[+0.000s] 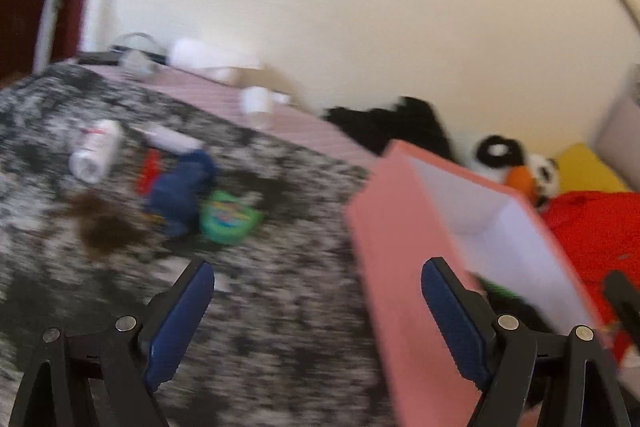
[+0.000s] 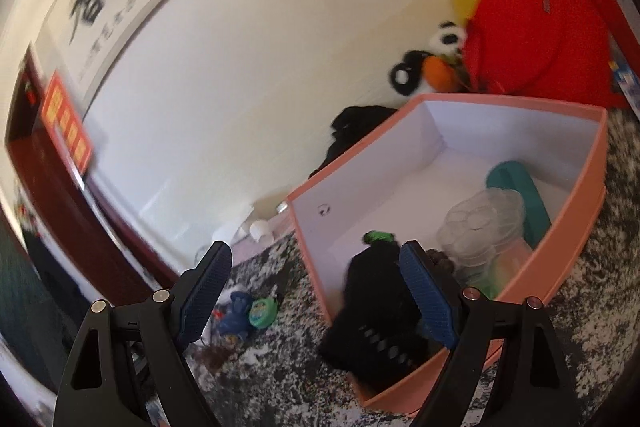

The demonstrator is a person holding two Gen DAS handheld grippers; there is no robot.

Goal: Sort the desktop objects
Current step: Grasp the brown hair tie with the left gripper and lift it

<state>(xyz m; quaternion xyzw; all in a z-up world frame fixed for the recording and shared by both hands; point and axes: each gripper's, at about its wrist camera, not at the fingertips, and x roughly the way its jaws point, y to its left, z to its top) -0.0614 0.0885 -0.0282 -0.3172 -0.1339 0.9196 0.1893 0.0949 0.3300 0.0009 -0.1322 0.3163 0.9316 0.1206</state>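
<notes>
A pink box (image 2: 576, 223) with a white inside stands on a black-and-white mottled surface (image 1: 260, 307); it also shows in the left wrist view (image 1: 400, 267). Inside it lie a black object (image 2: 376, 311), a clear plastic jar (image 2: 480, 231) and a teal item (image 2: 520, 195). On the surface lie a blue toy (image 1: 180, 195), a green round container (image 1: 228, 219), a red item (image 1: 148, 171) and a white bottle (image 1: 96, 151). My left gripper (image 1: 318, 275) is open and empty beside the box. My right gripper (image 2: 316, 259) is open, over the box's near corner.
A brown patch (image 1: 100, 223) marks the surface. A white cup (image 1: 256, 103) and headphones (image 1: 136, 51) lie on a pink mat (image 1: 304, 123) by the wall. A panda plush (image 2: 440, 43), black cloth (image 1: 392, 123) and red fabric (image 2: 540, 15) sit behind the box.
</notes>
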